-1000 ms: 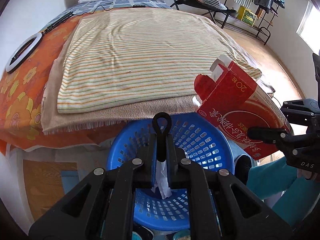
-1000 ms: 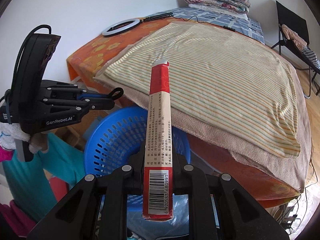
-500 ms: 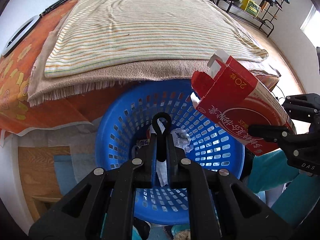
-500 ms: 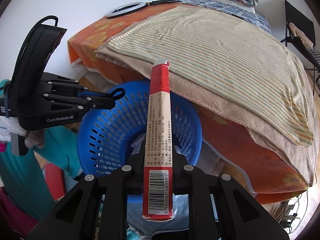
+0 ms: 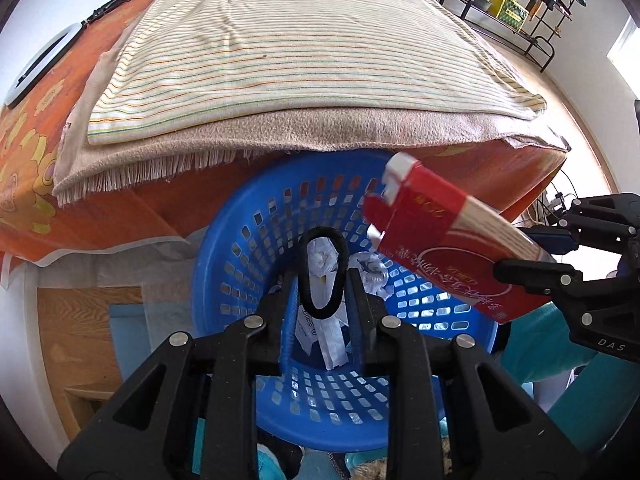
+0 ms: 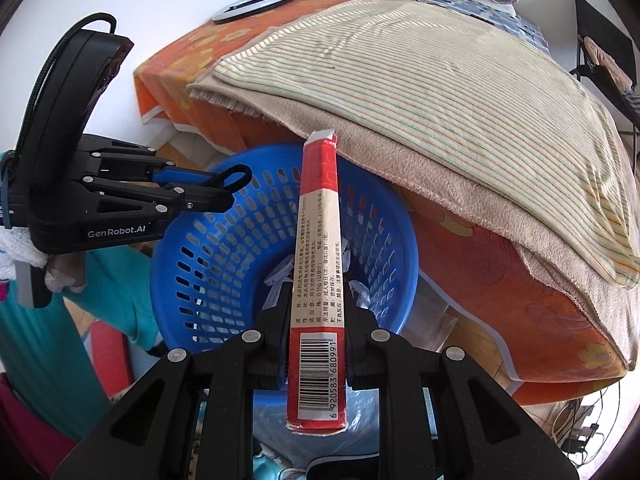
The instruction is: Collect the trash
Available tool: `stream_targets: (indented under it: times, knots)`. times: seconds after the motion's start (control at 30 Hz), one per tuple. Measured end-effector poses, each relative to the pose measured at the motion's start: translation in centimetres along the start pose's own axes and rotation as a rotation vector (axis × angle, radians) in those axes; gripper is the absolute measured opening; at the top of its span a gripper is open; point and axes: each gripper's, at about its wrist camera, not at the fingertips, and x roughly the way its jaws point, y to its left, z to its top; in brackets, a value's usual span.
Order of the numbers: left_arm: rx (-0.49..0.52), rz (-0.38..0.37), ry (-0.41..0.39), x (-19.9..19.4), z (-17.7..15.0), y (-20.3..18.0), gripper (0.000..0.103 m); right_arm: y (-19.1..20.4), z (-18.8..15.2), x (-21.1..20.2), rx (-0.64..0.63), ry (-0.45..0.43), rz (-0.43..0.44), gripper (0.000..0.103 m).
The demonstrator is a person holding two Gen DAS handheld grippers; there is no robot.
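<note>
A blue perforated basket (image 5: 256, 240) stands on the floor against the bed; it also shows in the right wrist view (image 6: 192, 256). Crumpled white paper (image 5: 370, 274) lies inside it. My left gripper (image 5: 322, 280) hangs over the basket with its jaws parted, and a black hair-tie loop (image 5: 340, 248) sits between the fingers. A white paper strip (image 5: 332, 340) shows in the gap. My right gripper (image 6: 318, 300) is shut on a flat red box (image 6: 318, 240), held over the basket; the box also shows in the left wrist view (image 5: 452, 248).
The bed (image 5: 280, 60) with a striped blanket and beige fringe overhangs the basket's far rim. A ring light (image 5: 40, 64) lies on the orange sheet. My teal-clad legs (image 6: 40, 340) are beside the basket. A clothes rack (image 5: 520, 4) stands by the far wall.
Both grippers have dropped lower over the basket. The left gripper's jaws have opened, and the black loop and paper strip sit loose between them. The red box stays gripped.
</note>
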Motion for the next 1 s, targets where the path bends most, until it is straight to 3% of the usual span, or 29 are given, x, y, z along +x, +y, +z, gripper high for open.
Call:
stream_targets:
  times: [0.1,0.17,0.23,0.37,0.5,0.73,1.0]
  knots:
    - [0.000,0.005,0.002,0.06,0.07,-0.01,0.023,0.00,0.15,0.04,-0.001,-0.002,-0.001,0.019]
    - [-0.004,0.008,0.004,0.13,0.10,0.06,0.039,0.05,0.17,0.05,-0.004,-0.002,-0.009,0.022]
    - [-0.007,0.012,-0.002,0.07,0.12,0.09,0.046,0.13,0.19,0.06,-0.008,-0.002,-0.017,0.035]
    - [-0.013,0.019,-0.001,0.11,0.15,0.15,0.046,0.27,0.22,-0.04,-0.012,-0.007,-0.027,0.041]
    - [-0.019,0.019,-0.003,0.07,0.18,0.18,0.056,0.34,0.30,0.11,-0.012,-0.004,-0.040,0.053]
    - [-0.029,0.025,-0.008,-0.18,0.31,0.29,0.064,0.11,0.24,-0.20,-0.001,-0.011,-0.058,0.065]
    - [-0.043,0.030,-0.014,-0.42,0.75,0.47,0.069,-0.05,0.42,-0.63,0.007,-0.019,-0.096,0.071]
